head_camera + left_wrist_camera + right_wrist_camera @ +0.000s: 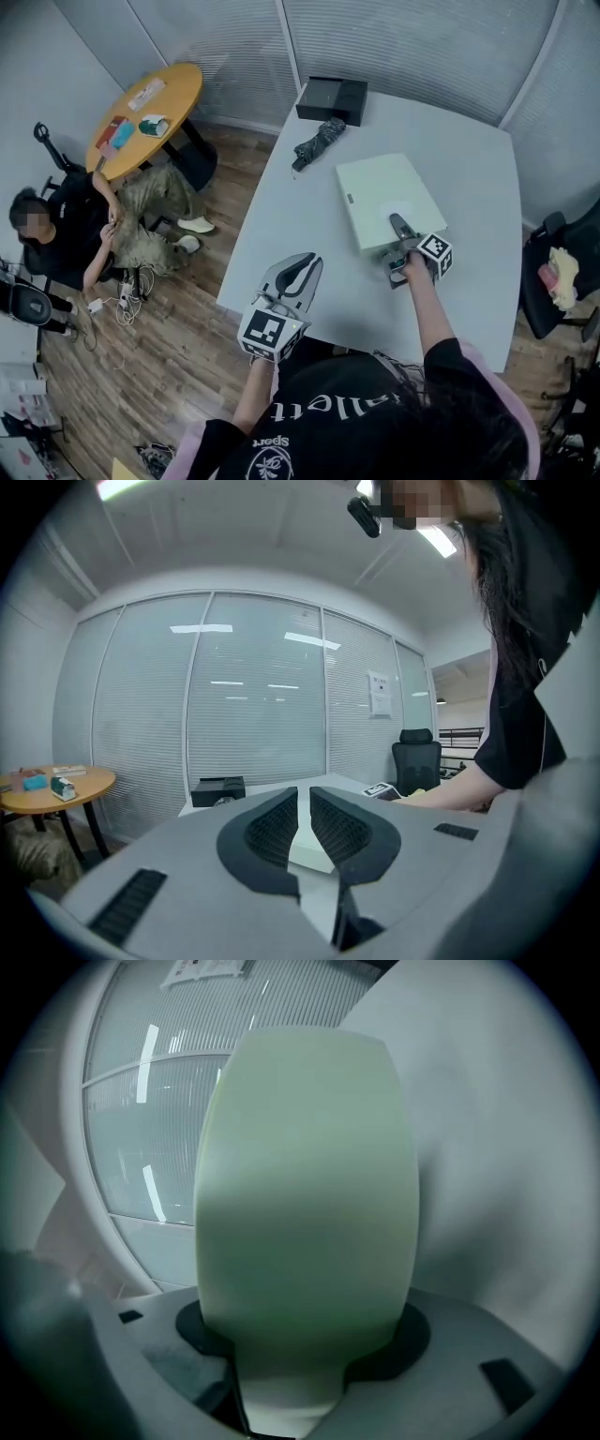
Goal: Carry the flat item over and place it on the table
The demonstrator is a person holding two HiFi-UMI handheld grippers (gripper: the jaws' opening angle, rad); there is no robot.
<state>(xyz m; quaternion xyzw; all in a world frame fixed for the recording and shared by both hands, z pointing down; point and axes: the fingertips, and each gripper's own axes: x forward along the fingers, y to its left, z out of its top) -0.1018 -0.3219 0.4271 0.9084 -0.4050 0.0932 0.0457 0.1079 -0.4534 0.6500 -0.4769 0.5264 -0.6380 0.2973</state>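
Observation:
The flat item (384, 197) is a pale green slab that lies on the white table (469, 141), towards its right half. My right gripper (401, 236) is shut on its near edge, one finger lying on top of it. In the right gripper view the flat item (305, 1176) fills the space between the jaws of the right gripper (300, 1335) and runs away from the camera. My left gripper (300, 267) hovers over the table's near left edge, apart from the item. Its jaws stand together with nothing between them (303, 803). Beyond them a strip of the flat item (309, 850) shows.
A black box (331, 98) and a dark folded umbrella (317, 142) lie at the table's far end. A round orange table (150, 112) with small things stands far left, with a seated person (66, 234) near it. An office chair (562, 272) is at the right.

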